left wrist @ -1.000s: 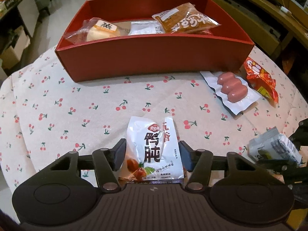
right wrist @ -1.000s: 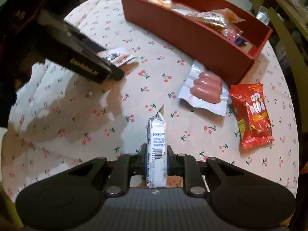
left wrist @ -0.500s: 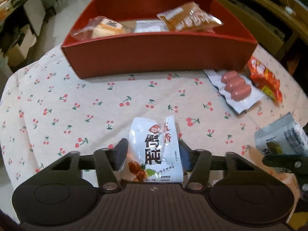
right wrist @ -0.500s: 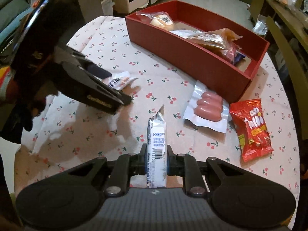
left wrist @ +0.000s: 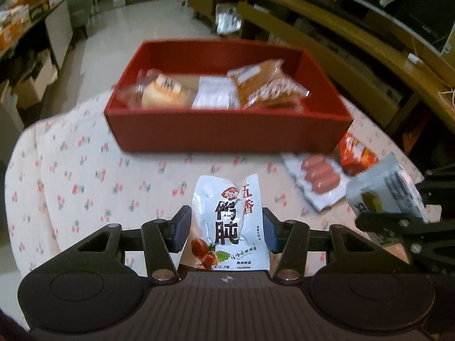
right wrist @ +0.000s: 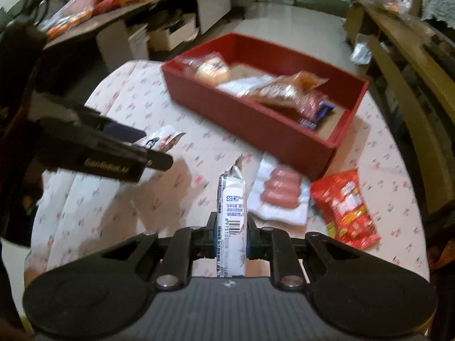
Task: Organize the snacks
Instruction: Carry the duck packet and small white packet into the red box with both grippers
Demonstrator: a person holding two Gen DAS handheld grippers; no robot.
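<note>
My left gripper (left wrist: 226,223) is shut on a white pouch with black characters (left wrist: 227,213), held clear above the cherry-print tablecloth (left wrist: 85,187). In the right wrist view this gripper (right wrist: 155,157) comes in from the left with the pouch (right wrist: 163,140) at its tip. My right gripper (right wrist: 231,228) is shut on a narrow silver packet with a barcode (right wrist: 231,196), edge-up between the pads; the left wrist view shows that packet (left wrist: 384,190) at the right. Ahead stands the red box (left wrist: 227,130), which holds several wrapped snacks.
A pack of three pink sausages (right wrist: 280,191) and a red crisp bag (right wrist: 347,207) lie on the cloth by the box's near right corner. Wooden furniture (right wrist: 403,79) stands close on the right. A counter with more snack bags (right wrist: 85,14) runs along the back left.
Both grippers have risen with their packets, so table and box look smaller and farther below. The white pouch has left the cloth, and the left jaws have drawn in on it.
</note>
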